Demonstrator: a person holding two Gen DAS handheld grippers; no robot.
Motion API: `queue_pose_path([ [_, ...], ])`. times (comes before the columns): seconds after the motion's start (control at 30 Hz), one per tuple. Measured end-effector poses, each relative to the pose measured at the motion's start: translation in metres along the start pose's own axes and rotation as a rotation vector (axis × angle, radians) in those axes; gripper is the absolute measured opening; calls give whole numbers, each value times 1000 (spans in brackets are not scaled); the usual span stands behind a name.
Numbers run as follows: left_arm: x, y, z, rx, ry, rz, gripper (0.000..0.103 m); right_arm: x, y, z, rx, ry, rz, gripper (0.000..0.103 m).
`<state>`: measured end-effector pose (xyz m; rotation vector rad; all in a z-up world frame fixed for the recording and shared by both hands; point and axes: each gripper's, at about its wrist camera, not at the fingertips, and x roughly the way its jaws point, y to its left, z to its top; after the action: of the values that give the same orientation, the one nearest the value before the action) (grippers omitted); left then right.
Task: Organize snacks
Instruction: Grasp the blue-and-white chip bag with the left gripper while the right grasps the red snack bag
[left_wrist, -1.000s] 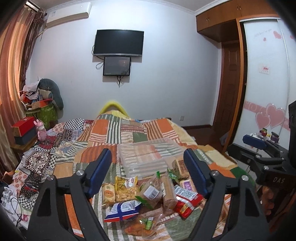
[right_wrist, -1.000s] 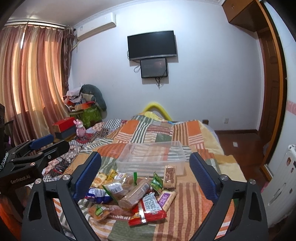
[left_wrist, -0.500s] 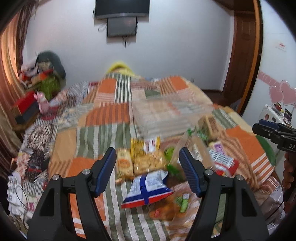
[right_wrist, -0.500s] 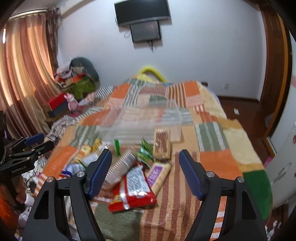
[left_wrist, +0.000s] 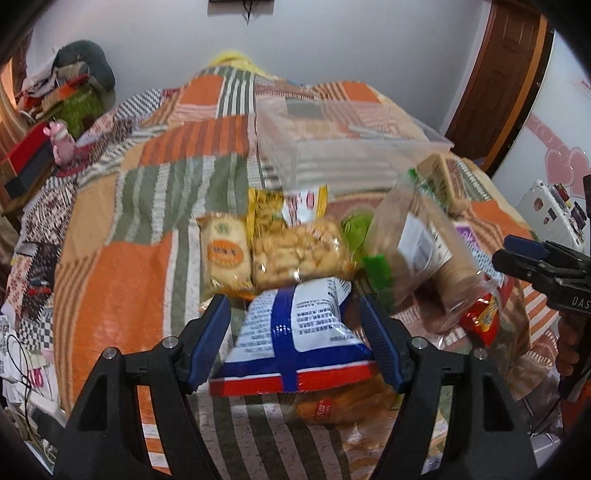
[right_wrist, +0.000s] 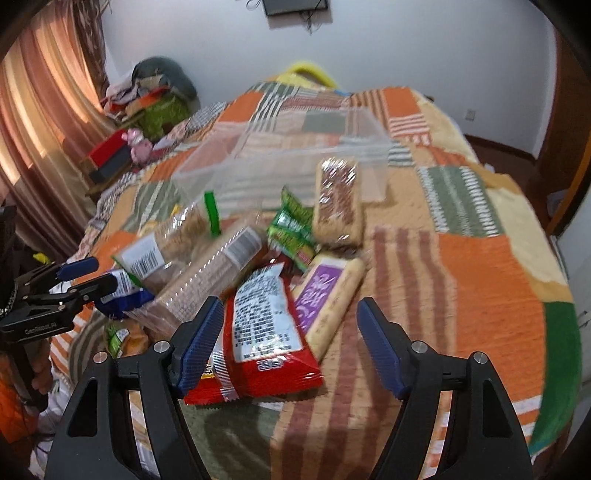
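A pile of snack packets lies on a patchwork bedspread (left_wrist: 122, 280). My left gripper (left_wrist: 295, 314) is open, its blue pads either side of a blue, white and red bag (left_wrist: 295, 332), apart from it. Beyond lie a clear bag of puffs (left_wrist: 299, 251) and a small orange-label packet (left_wrist: 225, 254). My right gripper (right_wrist: 290, 317) is open over a red packet (right_wrist: 258, 332) and a purple-label biscuit pack (right_wrist: 325, 295). A clear plastic bin (right_wrist: 295, 155) stands behind the pile; it also shows in the left wrist view (left_wrist: 343, 144).
A clear cracker sleeve (right_wrist: 207, 273), green packets (right_wrist: 291, 225) and a brown wafer pack (right_wrist: 338, 199) lie in the pile. A bedside table with a red box (left_wrist: 26, 155) and a pink toy stands left. A wooden door (left_wrist: 495, 74) is at right.
Both grippers have dropped and moved forward close over the snack pile. The left now brackets the blue bag; the right hovers over the red packet. Both stay open.
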<state>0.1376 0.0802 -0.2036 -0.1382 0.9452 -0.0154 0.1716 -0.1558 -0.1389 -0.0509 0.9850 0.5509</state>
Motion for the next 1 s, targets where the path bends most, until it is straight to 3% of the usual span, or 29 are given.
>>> queue_pose_path([
  [0.27,27,3,-8,-8,76,12,74,17,12,-5,-62,46,8,75],
  [0.4,37,12,-8,-65,101,-30,74,21,12,-3,-78,56,13,77],
  [0.57,38,13,-9,-57,88,-38,74,22,19,-1,-119,59,14,76],
  [0.7,32,15,-11,-59,73,-44,66,25,29,-2,-151,69,45,76],
  [0.9,22,13,-15,-36,50,-25,63,42,44,-3,-224,79,4,83],
  [1.0,17,15,-14,-41,38,-16,63,48,48,-2,-251,72,-31,81],
])
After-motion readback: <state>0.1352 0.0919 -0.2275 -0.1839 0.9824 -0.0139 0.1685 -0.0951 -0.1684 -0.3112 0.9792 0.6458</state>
